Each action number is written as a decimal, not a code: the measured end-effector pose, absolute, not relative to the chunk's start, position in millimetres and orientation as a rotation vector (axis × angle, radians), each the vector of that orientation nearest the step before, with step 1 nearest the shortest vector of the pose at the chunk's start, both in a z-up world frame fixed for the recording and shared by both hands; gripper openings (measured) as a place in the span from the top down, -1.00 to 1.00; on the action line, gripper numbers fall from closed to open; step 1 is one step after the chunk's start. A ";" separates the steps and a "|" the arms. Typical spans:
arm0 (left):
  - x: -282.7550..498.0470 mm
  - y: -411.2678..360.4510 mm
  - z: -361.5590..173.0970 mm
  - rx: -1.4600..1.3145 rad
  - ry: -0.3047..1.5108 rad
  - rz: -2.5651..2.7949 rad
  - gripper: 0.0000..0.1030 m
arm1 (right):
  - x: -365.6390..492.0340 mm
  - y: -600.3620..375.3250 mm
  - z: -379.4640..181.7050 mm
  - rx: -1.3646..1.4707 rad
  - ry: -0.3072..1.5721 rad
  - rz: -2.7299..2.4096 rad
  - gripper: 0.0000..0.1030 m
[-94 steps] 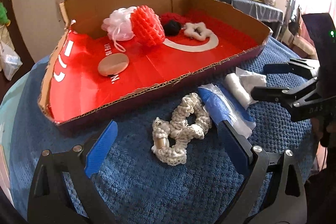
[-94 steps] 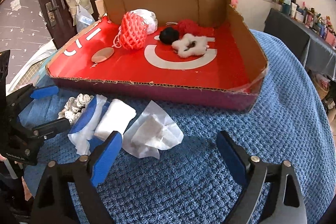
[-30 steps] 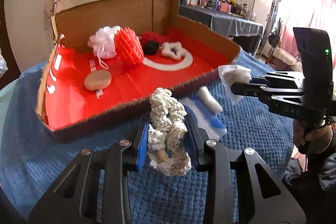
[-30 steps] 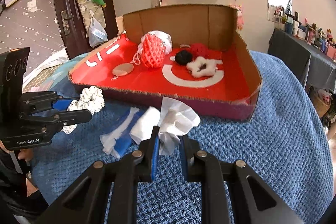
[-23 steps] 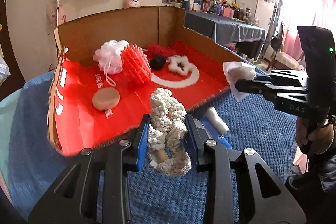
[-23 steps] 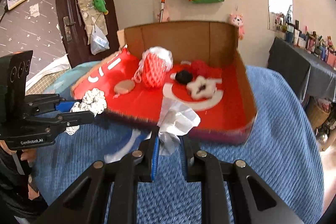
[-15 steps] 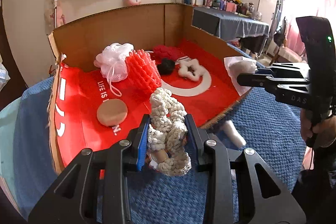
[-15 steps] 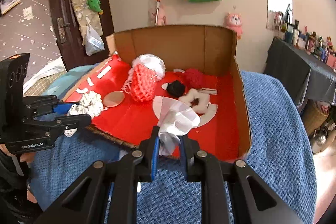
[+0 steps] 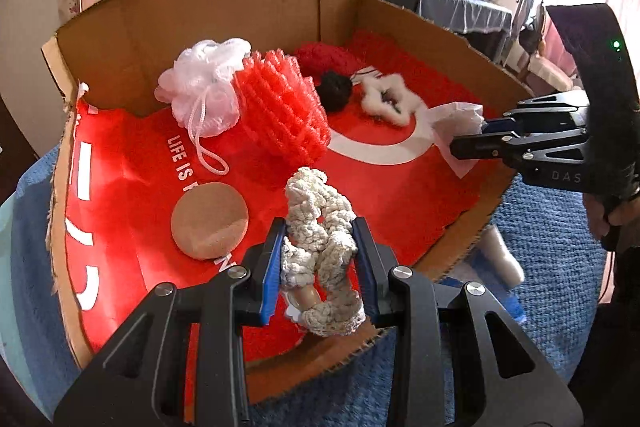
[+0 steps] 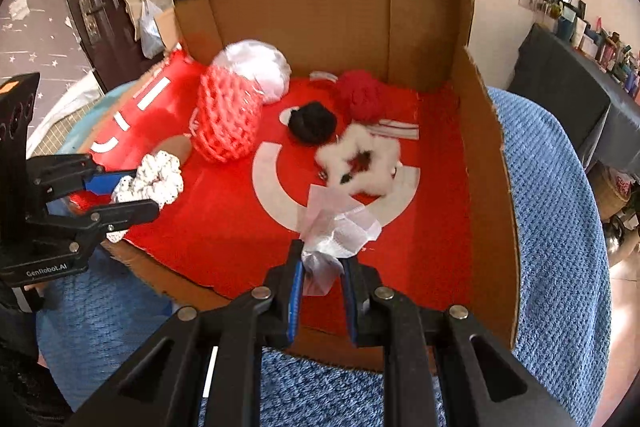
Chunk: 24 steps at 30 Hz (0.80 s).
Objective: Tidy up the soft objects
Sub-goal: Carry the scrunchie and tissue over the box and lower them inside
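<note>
From the left wrist, the left gripper (image 9: 318, 259) pinched a cream crocheted scrunchie (image 9: 318, 247) over the cardboard box (image 9: 224, 11); a blurred white roll (image 9: 502, 257) lay half hidden beyond its wall. From the right wrist, the right gripper (image 10: 322, 277) clamped a crumpled white tissue (image 10: 336, 223) above the box floor.

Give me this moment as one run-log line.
left gripper: shut on cream scrunchie | right gripper: shut on white tissue | both over cardboard box | nothing released
</note>
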<state>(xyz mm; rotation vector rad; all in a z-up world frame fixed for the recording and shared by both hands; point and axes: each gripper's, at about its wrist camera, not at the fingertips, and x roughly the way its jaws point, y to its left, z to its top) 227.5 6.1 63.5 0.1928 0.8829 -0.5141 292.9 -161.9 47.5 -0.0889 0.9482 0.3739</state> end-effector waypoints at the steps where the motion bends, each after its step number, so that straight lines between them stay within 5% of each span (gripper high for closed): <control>1: 229.2 6.0 62.0 0.198 0.887 -0.513 0.40 | 294.5 -162.2 45.6 -0.089 0.958 0.370 0.63; 24: 241.7 5.4 45.7 0.199 0.932 -0.493 0.40 | 300.4 -154.1 35.7 -0.149 0.989 0.338 0.55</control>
